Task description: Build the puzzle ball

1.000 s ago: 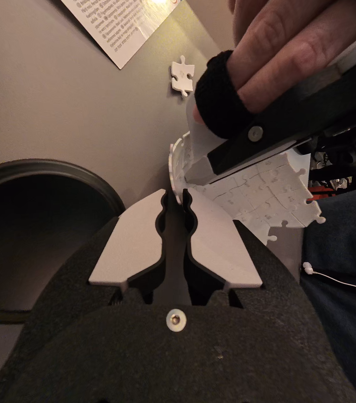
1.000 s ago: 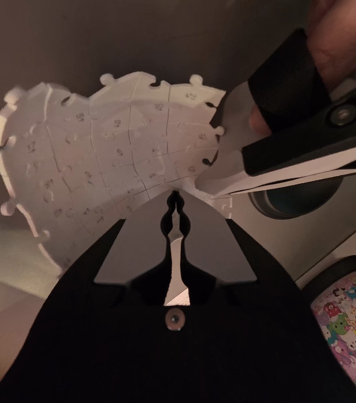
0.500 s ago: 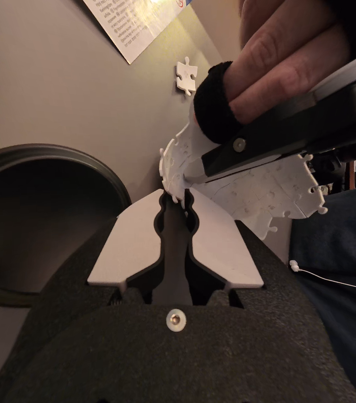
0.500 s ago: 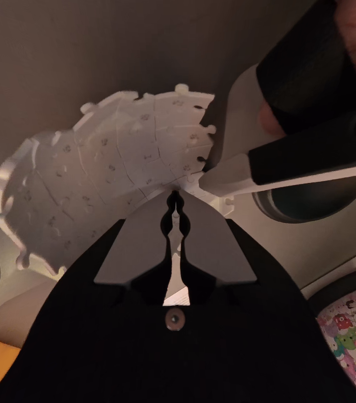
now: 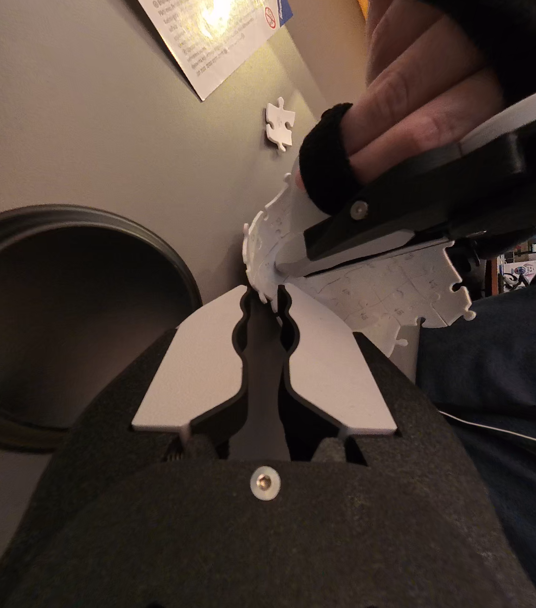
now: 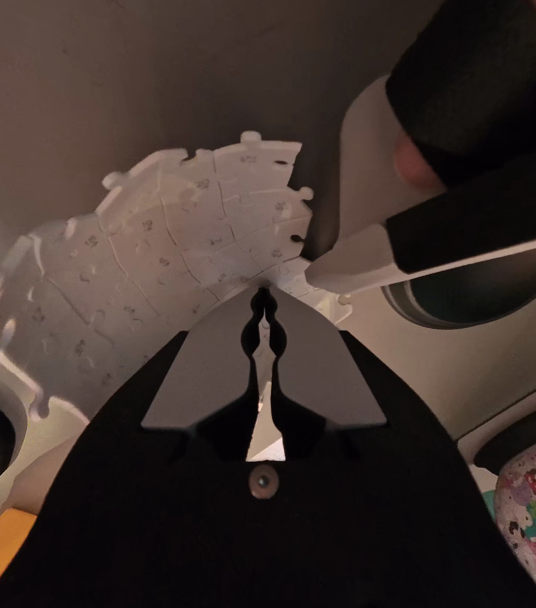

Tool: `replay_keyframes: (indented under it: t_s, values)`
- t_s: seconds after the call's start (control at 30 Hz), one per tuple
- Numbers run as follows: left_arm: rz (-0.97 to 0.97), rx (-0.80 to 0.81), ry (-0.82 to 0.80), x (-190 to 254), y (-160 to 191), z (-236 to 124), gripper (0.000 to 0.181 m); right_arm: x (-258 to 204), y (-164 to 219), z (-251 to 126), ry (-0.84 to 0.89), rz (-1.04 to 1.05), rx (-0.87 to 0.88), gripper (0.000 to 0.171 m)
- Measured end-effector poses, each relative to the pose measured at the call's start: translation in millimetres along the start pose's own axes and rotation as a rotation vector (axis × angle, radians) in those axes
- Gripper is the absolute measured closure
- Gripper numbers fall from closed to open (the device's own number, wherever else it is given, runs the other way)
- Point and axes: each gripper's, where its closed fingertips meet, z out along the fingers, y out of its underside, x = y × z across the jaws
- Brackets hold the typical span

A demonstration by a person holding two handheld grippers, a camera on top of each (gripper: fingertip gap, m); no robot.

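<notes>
**A:** Left wrist view first: our left gripper (image 5: 262, 292) has its fingers a little apart with the scalloped edge of the puzzle shell (image 5: 388, 289) sitting between the tips, mid-frame. Can't tell if they actually bite it. The right gripper (image 5: 281, 265) comes in from the right of the frame, fingers pressed onto the same shell just above ours.

**B:** Right wrist view agrees: right gripper (image 6: 264, 291) tips nearly shut, pinching the shell's (image 6: 161, 263) lower edge, and the curved panel fans off to the left of the frame, long axis running lower left to upper right. The left gripper (image 6: 309, 276) touches the seam right beside our tips.

**A:** So we reckon the seam is dead ahead of both, equally near. The loose piece (image 5: 279, 124) lies on the bench (image 5: 79, 131), upper middle, well apart.

**B:** Left's nearer to it, we'd guess.
</notes>
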Motion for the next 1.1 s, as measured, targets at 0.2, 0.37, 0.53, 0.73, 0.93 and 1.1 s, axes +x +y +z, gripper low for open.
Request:
replay_keyframes:
  t_s: [0.2, 0.37, 0.53, 0.73, 0.93, 1.1]
  values:
    - [0.016, 0.015, -0.014, 0.9, -3.2, 2.9, 0.164, 0.1, 0.0, -0.1, 0.049, -0.028, 0.016, 0.17]
    - [0.034, 0.028, -0.043, 1.2, -7.6, 8.3, 0.164, 0.6, 0.2, -0.5, 0.103, -0.042, 0.027, 0.17]
    - [0.043, 0.012, -0.041, 3.9, -6.9, 11.6, 0.165, 0.6, 0.0, -1.6, 0.165, -0.059, 0.043, 0.17]
    - [0.058, -0.001, -0.016, 11.4, -4.5, 14.0, 0.167, -0.4, -14.4, -51.3, 0.235, 0.132, 0.337, 0.17]
    - [0.071, 0.001, 0.013, 21.9, -4.4, 10.5, 0.167, 7.3, 38.5, -130.3, 0.54, 0.543, 0.655, 0.169]
    - [0.085, 0.001, 0.023, 32.1, -3.0, 8.4, 0.167, -14.6, 94.4, -65.2, 0.478, 0.889, 0.528, 0.146]
